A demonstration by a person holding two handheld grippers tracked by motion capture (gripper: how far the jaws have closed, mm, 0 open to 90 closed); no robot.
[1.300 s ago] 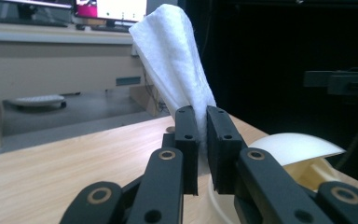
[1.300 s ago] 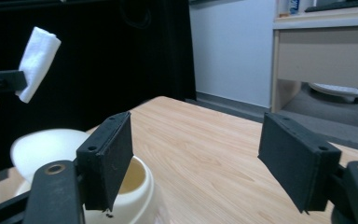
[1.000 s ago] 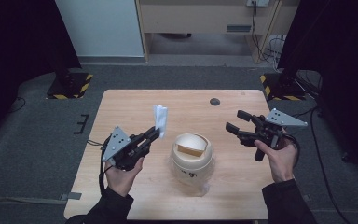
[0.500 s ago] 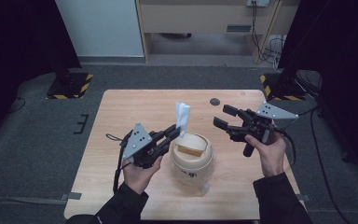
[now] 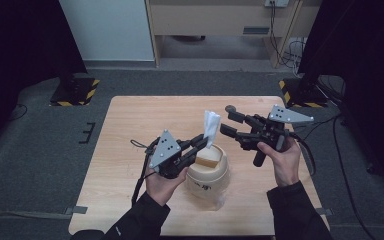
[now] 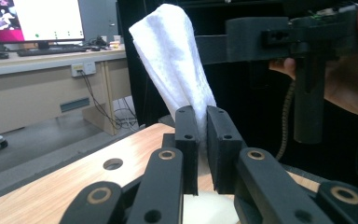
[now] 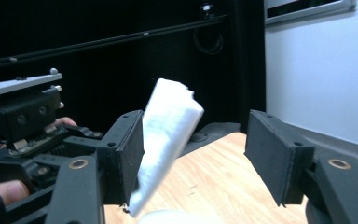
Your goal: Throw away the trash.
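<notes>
A folded white cloth (image 5: 211, 127) stands upright above the open mouth of a cream jar (image 5: 207, 175) at the middle of the wooden table (image 5: 130, 130). My left gripper (image 5: 201, 142) is shut on the cloth's lower end; in the left gripper view the cloth (image 6: 172, 60) rises from between the closed jaws of the left gripper (image 6: 202, 119). My right gripper (image 5: 228, 120) is open just right of the cloth. In the right gripper view the cloth (image 7: 168, 135) hangs between the spread jaws of the right gripper (image 7: 196, 154), close to the left one; I cannot tell if it touches.
A small dark round hole (image 6: 113, 164) marks the table beyond the jar. Black-and-yellow striped stand bases (image 5: 75, 90) (image 5: 300, 92) sit on the floor past the far corners. Bare table lies left of the jar.
My left gripper has carried the cloth right, from the table's left to over the jar. My right gripper has moved left until its open jaws bracket the cloth.
</notes>
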